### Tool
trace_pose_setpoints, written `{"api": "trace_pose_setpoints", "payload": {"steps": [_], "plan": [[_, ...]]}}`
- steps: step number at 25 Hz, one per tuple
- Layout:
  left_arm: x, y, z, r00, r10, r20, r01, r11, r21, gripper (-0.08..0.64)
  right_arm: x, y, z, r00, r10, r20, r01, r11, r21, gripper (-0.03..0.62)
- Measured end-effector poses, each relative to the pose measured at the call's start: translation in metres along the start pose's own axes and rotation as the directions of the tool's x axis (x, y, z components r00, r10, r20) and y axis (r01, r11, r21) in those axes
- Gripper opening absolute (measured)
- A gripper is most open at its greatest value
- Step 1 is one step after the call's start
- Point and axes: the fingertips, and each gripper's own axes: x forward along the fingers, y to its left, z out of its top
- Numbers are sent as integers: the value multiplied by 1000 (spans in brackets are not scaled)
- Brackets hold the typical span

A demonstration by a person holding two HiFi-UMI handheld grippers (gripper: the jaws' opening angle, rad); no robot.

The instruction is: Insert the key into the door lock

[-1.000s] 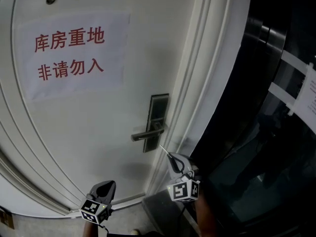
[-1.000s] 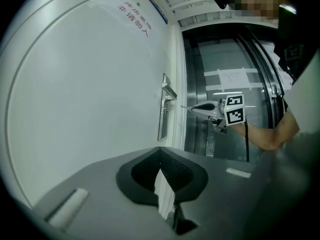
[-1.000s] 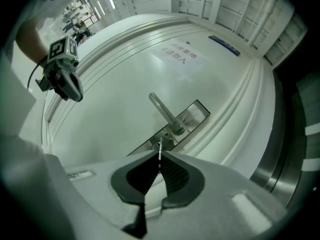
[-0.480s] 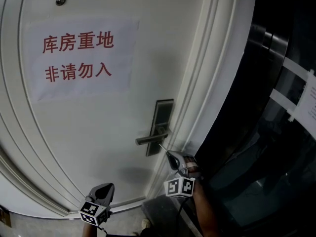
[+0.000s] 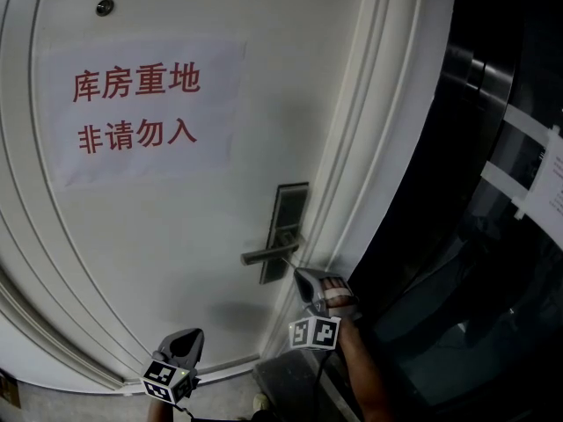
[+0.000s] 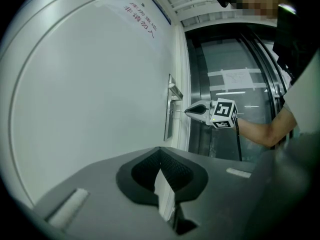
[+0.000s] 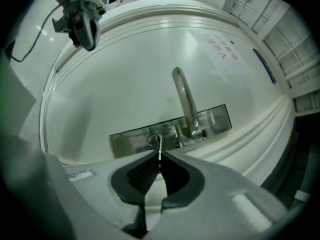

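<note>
White door [image 5: 176, 236] bearing a red-lettered paper sign [image 5: 141, 112] adjoins dark glossy panels [image 5: 457, 262].

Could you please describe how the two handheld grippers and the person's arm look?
The left gripper and right gripper have grey pointed shells with black ribbed pads; each carries a white cube with black square markers. A thin black cable trails from the right one. The right arm wears a pale short sleeve.
</note>
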Motion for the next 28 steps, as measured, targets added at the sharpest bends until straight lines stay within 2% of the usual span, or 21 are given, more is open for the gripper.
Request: {"api": "trace_pose_setpoints", "payload": {"steps": [20, 28], "plan": [[0, 9, -2, 1000, 22, 3, -22, 1000, -12, 3, 19, 5, 3, 996, -33, -78, 22, 990, -139, 11], [-2, 12, 1, 1000, 28, 11, -28, 1000, -10, 3, 21, 5, 4, 987, -44, -156, 13, 980, -199, 11]]}}
